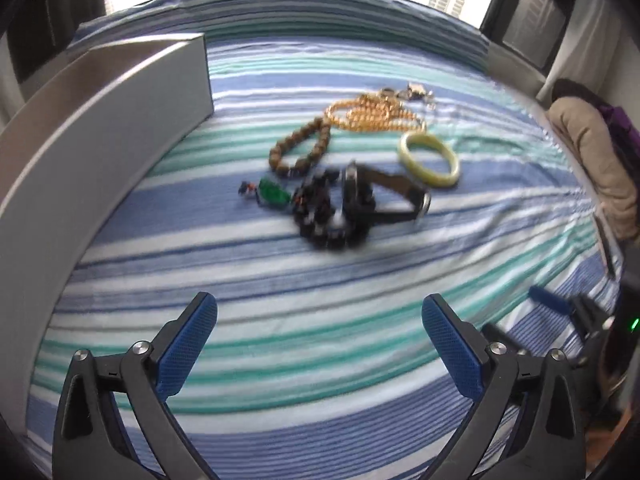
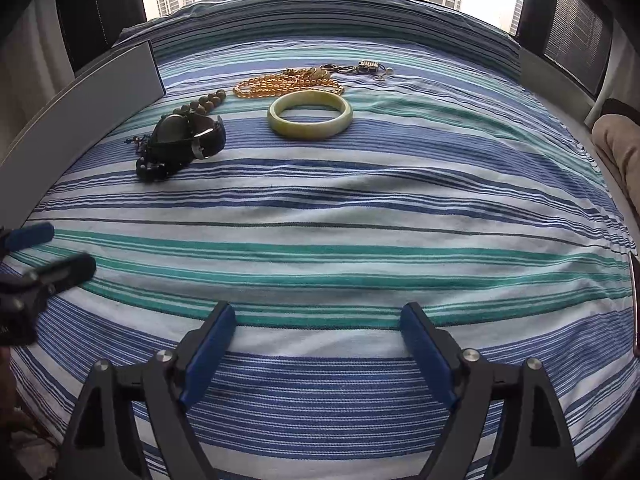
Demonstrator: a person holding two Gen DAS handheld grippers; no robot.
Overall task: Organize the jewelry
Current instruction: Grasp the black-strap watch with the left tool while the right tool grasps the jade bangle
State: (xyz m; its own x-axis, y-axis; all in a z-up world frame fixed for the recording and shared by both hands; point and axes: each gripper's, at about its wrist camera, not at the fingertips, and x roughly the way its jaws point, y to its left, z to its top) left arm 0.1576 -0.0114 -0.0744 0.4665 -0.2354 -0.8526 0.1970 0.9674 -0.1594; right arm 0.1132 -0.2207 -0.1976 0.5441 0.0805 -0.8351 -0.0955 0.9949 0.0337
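**Both tools spread above the striped bed, jewelry heaped ahead**

My left tool (image 1: 320, 312) hangs with its blue-padded fingers spread wide and nothing between them. My right tool (image 2: 318, 320) is spread the same way and also holds nothing. Each shows at the edge of the other's view, blurred.

I take the pale green, glossy stone bangle (image 2: 311, 114) as my landmark. It lies flat on the blue, teal and white striped bedspread (image 2: 320, 216), well ahead of both tools.

Just behind the bangle lies a heaped strand of small amber-gold beads (image 2: 288, 82), close enough that I cannot tell whether they touch. Behind and to the right of the bangle, at the end of that strand, sits a small silver metal clasp piece with a chain (image 2: 368, 67).

To the left of the bangle rests a black wristwatch with a dark strap and metal buckle (image 2: 192, 136), sitting on a dark beaded bracelet (image 2: 154, 170). A bracelet of larger round brown wooden beads (image 1: 300, 148) lies left of the bangle too, behind the watch and near the gold strand. Further left of the watch, a small bright green pendant (image 1: 274, 194) lies on the bedspread.

Far to the left of the bangle, a long grey box-shaped panel (image 1: 120, 92) stands on edge along the bed's side.
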